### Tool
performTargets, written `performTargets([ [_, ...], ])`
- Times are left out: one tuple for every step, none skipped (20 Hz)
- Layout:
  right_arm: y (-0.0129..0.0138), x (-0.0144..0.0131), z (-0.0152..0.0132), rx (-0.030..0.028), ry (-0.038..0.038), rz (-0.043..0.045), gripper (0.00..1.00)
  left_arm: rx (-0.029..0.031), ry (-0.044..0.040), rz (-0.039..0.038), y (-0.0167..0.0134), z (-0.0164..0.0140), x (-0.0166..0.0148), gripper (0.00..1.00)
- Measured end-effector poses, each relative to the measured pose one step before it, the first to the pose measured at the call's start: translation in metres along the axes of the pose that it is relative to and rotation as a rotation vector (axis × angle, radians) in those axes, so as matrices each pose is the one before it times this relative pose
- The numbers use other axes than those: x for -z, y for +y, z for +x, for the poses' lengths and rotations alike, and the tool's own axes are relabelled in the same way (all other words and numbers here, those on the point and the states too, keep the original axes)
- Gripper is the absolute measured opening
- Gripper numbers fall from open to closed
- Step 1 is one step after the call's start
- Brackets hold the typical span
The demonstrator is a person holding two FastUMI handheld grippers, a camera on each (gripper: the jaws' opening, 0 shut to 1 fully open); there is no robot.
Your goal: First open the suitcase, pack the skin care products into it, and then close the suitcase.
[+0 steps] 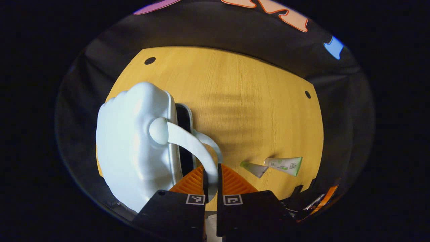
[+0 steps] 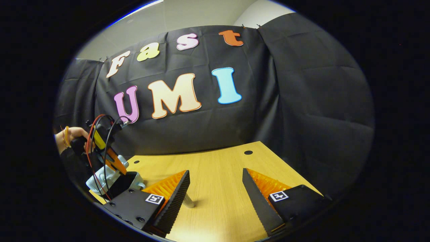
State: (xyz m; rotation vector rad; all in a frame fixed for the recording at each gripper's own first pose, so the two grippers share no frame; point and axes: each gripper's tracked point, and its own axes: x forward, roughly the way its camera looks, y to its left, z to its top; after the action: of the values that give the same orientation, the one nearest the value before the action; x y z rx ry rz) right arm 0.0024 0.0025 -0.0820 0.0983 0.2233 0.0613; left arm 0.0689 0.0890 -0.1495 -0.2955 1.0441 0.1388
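Observation:
A small pale blue suitcase (image 1: 131,148) stands on the wooden table (image 1: 252,101) with its lid partly lifted, so a dark gap shows along the seam. My left gripper (image 1: 211,169) is shut on the suitcase's curved handle (image 1: 191,143). To the right lie two skin care tubes, a small one (image 1: 255,169) and a larger white and green one (image 1: 284,165). In the right gripper view the suitcase (image 2: 107,178) sits at the far left under the left gripper (image 2: 104,151) and a hand (image 2: 69,136). My right gripper (image 2: 215,198) hovers open over the table (image 2: 218,168), holding nothing.
Small dark holes mark the tabletop near its far corners (image 1: 149,61) (image 1: 307,94). Black cloth walls close in the table at the back and sides. A tube end (image 2: 188,201) pokes out behind the right gripper's left finger. Part of the other gripper (image 1: 319,200) shows at the table's near right edge.

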Motion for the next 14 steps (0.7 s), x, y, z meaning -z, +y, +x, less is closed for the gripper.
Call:
performTargets([
  [0.00327,0.00017,0.00113,-0.00895,0.00122,-0.00437,0.98,0.00682,-0.01878,-0.00444,0.00086,-0.00496,-0.00227,0.06],
  [0.00398,0.00107,0.00194,-0.00954,0.00181,-0.00291,0.98,0.00327,-0.02090,-0.00588,0.00196,-0.00361,-0.00263,0.06],
  [0.00385,-0.00063,0.00015,-0.01076,0.00149,-0.00129,0.98,0.00161,-0.02131,-0.00569,0.00221,-0.00411,-0.00309,0.06],
  [0.00453,-0.00035,0.00001,-0.01101,0.00046,-0.00087,0.98,0.00078,-0.01935,-0.00594,0.00266,-0.00481,-0.00294,0.06],
  [0.00394,-0.00108,0.00161,-0.00930,-0.00194,-0.00100,0.94,-0.00058,-0.02017,-0.00711,0.00312,-0.00407,-0.00303,0.05],
  [0.00399,-0.00077,0.00089,-0.00988,-0.00328,-0.00141,0.94,-0.00276,-0.02148,-0.00699,0.00255,-0.00431,-0.00301,0.06],
  [0.00504,-0.00296,0.00073,-0.01110,-0.00431,-0.00285,0.94,-0.00378,-0.02069,-0.00758,0.00279,-0.00405,-0.00396,0.06],
  [0.00493,-0.00066,0.00088,-0.01082,-0.00222,-0.00450,0.94,-0.00461,-0.02059,-0.01028,0.00333,-0.00413,-0.00334,0.06],
  [0.00486,-0.00148,0.00090,-0.00870,-0.00237,-0.00386,0.94,-0.00856,-0.02025,-0.01112,0.00487,-0.00246,-0.00315,0.06],
  [0.00520,-0.00145,0.00069,-0.00916,-0.00436,-0.00253,0.98,-0.01245,-0.01950,-0.01164,0.00505,-0.00221,-0.00287,0.06],
  [0.00521,-0.00233,0.00113,-0.00758,-0.00254,-0.00241,0.98,-0.01005,-0.02017,-0.00995,0.00499,-0.00156,-0.00292,0.06],
  [0.00442,0.00081,-0.00133,-0.00777,0.00052,-0.00294,0.94,-0.00854,-0.01891,-0.00915,0.00477,-0.00067,-0.00285,0.05],
  [0.00498,-0.00062,-0.00036,-0.00860,0.00027,-0.00528,0.98,-0.00675,-0.01349,-0.00992,0.00528,-0.00022,-0.00285,0.08],
  [0.00391,-0.00053,-0.00052,-0.00413,-0.00205,-0.00866,0.98,-0.00766,-0.01087,-0.01002,0.00562,-0.00174,-0.00148,0.06],
])
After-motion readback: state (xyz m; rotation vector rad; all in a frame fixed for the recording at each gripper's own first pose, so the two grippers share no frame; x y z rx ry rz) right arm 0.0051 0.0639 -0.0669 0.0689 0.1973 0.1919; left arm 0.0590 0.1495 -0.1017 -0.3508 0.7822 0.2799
